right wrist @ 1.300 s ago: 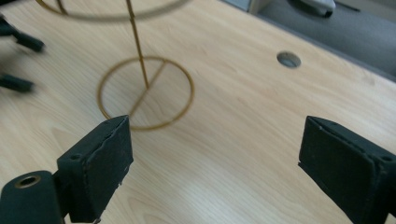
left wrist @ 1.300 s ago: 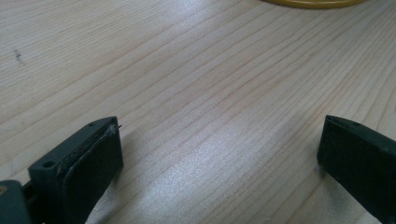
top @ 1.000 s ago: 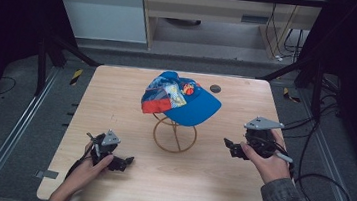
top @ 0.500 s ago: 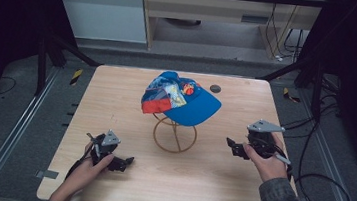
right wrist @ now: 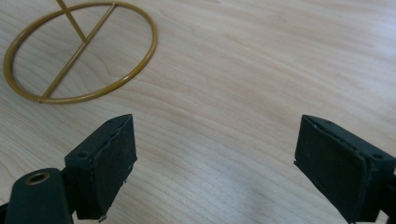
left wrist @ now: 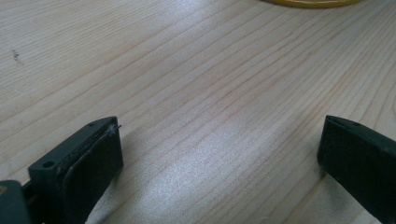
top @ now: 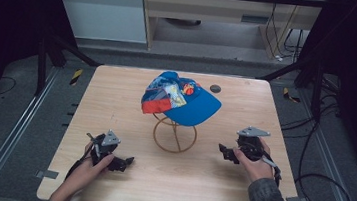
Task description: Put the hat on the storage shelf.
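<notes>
The wooden table [top: 116,99] was the biggest thing there; on it, near the middle and a bit toward the far side, sat a blue cap [top: 181,98] with bright patches, resting on top of a gold wire stand [top: 174,134]; the stand's round ring [right wrist: 79,53] lay flat on the wood.

The cap's brim pointed toward the right and a little toward the person; its patched crown lay toward the left, so the cap ran longways across the table.

The right gripper [top: 225,152] sat low by the table on the right side, with its jaws spread wide and nothing between them; it pointed left, toward the stand, and the brim was up and to its left.

The left gripper [top: 127,161] sat near the front edge on the left, jaws also wide apart and empty; it pointed right, with only a sliver of the ring at the top of its own view.

I think the right gripper was a little nearer the brim, so it would likely reach up first.
</notes>
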Motion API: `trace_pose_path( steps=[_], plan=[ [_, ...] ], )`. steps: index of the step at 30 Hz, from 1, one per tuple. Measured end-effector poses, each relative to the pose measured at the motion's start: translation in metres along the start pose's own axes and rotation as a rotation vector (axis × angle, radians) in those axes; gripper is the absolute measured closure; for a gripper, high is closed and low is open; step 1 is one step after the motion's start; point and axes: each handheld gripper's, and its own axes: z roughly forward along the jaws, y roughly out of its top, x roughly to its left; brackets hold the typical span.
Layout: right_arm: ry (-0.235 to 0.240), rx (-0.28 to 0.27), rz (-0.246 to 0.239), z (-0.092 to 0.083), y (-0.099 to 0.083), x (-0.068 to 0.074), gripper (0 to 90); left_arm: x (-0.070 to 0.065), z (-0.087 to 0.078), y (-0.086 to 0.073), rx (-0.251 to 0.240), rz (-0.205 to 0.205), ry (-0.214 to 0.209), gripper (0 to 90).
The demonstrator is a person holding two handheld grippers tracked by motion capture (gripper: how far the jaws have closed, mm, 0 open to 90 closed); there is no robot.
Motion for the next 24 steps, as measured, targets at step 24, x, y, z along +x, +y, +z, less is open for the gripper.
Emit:
trace_pose_path(
  steps=[24],
  plan=[
    [-0.006, -0.010, 0.086, 0.030, -0.015, 0.005, 12.5, 0.000, 0.000, 0.000, 0.000, 0.000, -0.001, 0.0]
  ],
)
